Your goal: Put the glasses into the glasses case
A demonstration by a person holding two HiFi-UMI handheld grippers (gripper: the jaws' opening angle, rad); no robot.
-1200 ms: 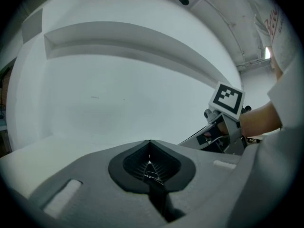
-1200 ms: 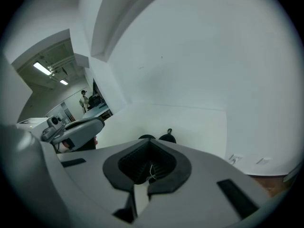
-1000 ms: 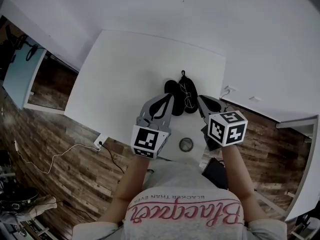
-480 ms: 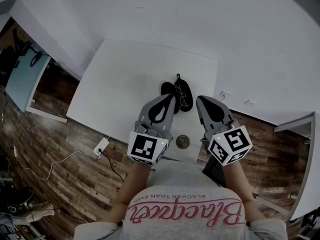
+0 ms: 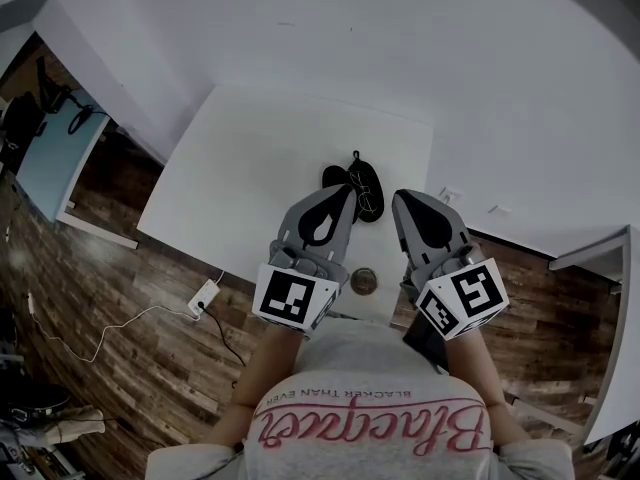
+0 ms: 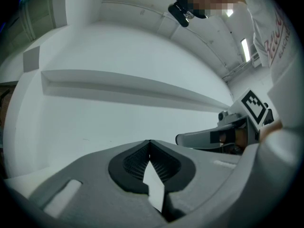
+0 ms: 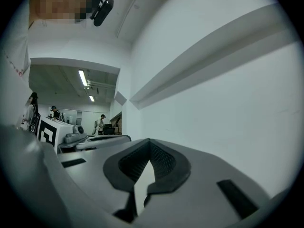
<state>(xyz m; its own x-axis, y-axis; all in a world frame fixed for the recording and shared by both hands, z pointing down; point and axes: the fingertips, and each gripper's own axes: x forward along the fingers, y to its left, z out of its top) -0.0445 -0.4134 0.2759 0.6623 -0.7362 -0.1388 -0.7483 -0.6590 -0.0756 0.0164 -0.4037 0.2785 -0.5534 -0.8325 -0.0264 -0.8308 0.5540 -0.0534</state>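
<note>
Grey moulded plastic with black ribbed pads makes up both sets of jaws. In its own view the left gripper (image 6: 150,144) has its tips pressed together with nothing between them, and the right gripper (image 7: 149,141) is the same: tips meeting, empty. Both gripper views tilt up at pale wall and ceiling, so neither shows the task's things.

In the head view the left gripper (image 5: 340,196) and right gripper (image 5: 400,200) lie side by side above the near part of the white, matte worktop (image 5: 270,158). The glasses case (image 5: 338,177) is a black, smooth-looking clamshell. It lies open just beyond the jaw tips, at about 12 o'clock from the left jaws and 10 o'clock from the right. Its two rounded halves sit side by side, roughly along the 10-to-4 line. The thin wire-framed glasses (image 5: 368,196) seem to rest on the right half, though they are too small to be sure. I judge the left tips marginally nearer the case as a whole and the right tips nearer the glasses.

A small round metallic-looking object (image 5: 363,281) sits at the worktop's near edge, at 6 o'clock from the case.
</note>
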